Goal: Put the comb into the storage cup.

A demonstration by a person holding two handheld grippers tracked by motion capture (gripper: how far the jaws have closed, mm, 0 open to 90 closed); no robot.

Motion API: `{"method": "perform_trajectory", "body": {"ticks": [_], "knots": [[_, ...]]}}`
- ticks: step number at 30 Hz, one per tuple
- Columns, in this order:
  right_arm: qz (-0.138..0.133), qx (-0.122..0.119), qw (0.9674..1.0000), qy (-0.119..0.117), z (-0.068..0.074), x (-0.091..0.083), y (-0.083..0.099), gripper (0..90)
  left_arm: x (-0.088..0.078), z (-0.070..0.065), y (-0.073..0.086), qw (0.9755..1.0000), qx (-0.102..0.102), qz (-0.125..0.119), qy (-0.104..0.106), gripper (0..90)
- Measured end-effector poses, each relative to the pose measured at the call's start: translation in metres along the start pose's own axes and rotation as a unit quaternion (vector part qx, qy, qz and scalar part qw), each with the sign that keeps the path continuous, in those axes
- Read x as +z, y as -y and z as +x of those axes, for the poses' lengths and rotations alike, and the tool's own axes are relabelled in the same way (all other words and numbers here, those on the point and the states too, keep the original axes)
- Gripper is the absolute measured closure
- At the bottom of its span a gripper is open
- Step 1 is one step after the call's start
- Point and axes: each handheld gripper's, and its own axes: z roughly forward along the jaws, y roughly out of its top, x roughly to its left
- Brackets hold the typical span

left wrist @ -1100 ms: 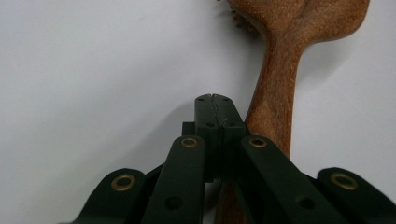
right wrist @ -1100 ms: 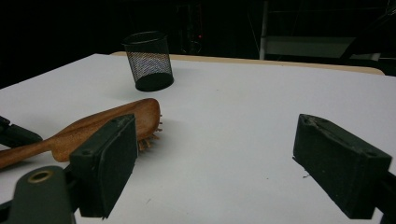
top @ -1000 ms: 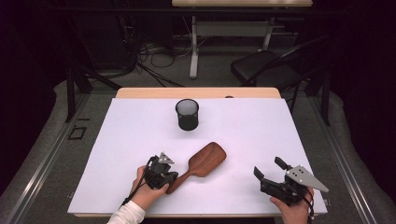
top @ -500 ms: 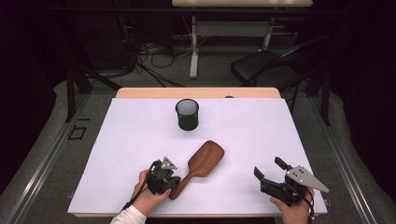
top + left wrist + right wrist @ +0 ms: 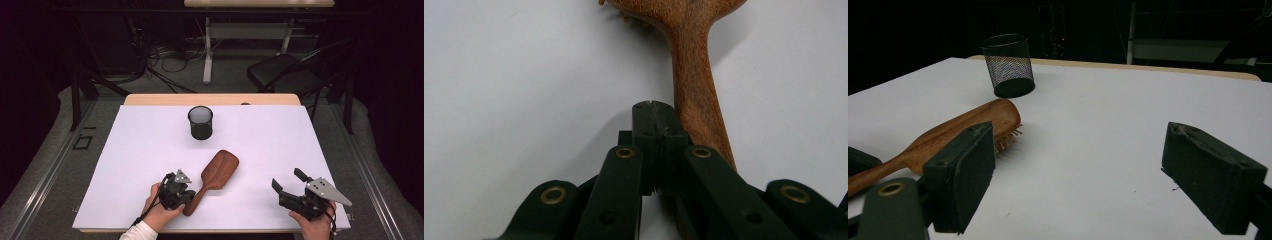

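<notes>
The left claw [image 5: 187, 196], its jaws pressed together with nothing between them, lies against the handle of the wooden hairbrush [image 5: 214, 179], which rests bristles-down near the front of the white worktop [image 5: 125, 150]. This looks like the approach to a pick-up; next the jaws must spread and straddle the handle. Behind stands a mesh pen cup [image 5: 200, 122], well apart. The right claw [image 5: 288, 184] hovers spread and empty near the front right edge, with bare sheet ahead.

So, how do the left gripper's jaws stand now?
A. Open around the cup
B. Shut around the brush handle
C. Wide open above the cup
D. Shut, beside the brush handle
D: in the left gripper view the left gripper has its pads pressed together, with the brush handle alongside them.
</notes>
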Motion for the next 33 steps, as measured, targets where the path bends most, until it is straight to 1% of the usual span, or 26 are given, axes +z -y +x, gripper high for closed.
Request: {"method": "perform_trajectory", "body": {"ticks": [2, 6, 7, 10, 11, 16, 17, 19, 23, 29, 30, 33], "knots": [[0.0, -0.001, 1.0, 0.0, 0.0, 0.0, 0.0, 13.5, -0.001, 0.001, 0.0, 1.0, 0.0, -0.001, -0.002, 87.4], [0.0, 0.0, 1.0, 0.0, 0.0, 0.0, 0.0, 13.7, -0.006, 0.005, -0.001, 0.9999, -0.005, -0.012, -0.006, 84.8], [0.0, 0.001, 1.0, 0.0, 0.0, 0.0, 0.0, 13.8, -0.008, 0.006, -0.001, 0.9998, -0.01, -0.016, -0.007, 84.1], [0.0, -0.001, 1.0, 0.0, 0.0, 0.0, 0.0, 13.8, -0.012, 0.008, -0.001, 0.9996, -0.013, -0.025, -0.01, 82.2], [0.0, 0.0, 1.0, 0.0, 0.0, 0.0, 0.0, 13.9, -0.014, 0.009, -0.001, 0.9995, -0.016, -0.026, -0.009, 81.7], [0.001, 0.0, 1.0, 0.0, 0.0, 0.0, 0.0, 13.9, -0.018, 0.011, -0.001, 0.9992, -0.019, -0.035, -0.009, 77.1], [0.001, 0.0, 1.0, 0.0, 0.0, 0.0, 0.0, 13.9, -0.019, 0.012, -0.001, 0.9992, -0.021, -0.035, -0.005, 75.9], [0.001, 0.0, 1.0, 0.0, 0.0, 0.0, 0.0, 13.9, -0.019, 0.012, -0.001, 0.999, -0.021, -0.038, -0.004, 72.8], [0.002, 0.001, 1.0, 0.0, 0.0, 0.0, 0.0, 13.9, -0.019, 0.011, -0.002, 0.9988, -0.02, -0.043, -0.006, 66.4], [0.002, 0.001, 1.0, 0.0, 0.0, 0.001, 0.0, 13.9, -0.019, 0.011, -0.002, 0.9982, -0.029, -0.052, -0.003, 57.7], [0.002, -0.001, 1.0, 0.0, -0.001, 0.001, 0.0, 14.0, -0.02, 0.012, -0.002, 0.9983, -0.029, -0.05, 0.0, 56.3], [0.001, 0.0, 1.0, -0.001, -0.001, 0.001, 0.0, 14.0, -0.02, 0.012, -0.002, 0.9977, -0.033, -0.059, 0.004, 50.9]]}}
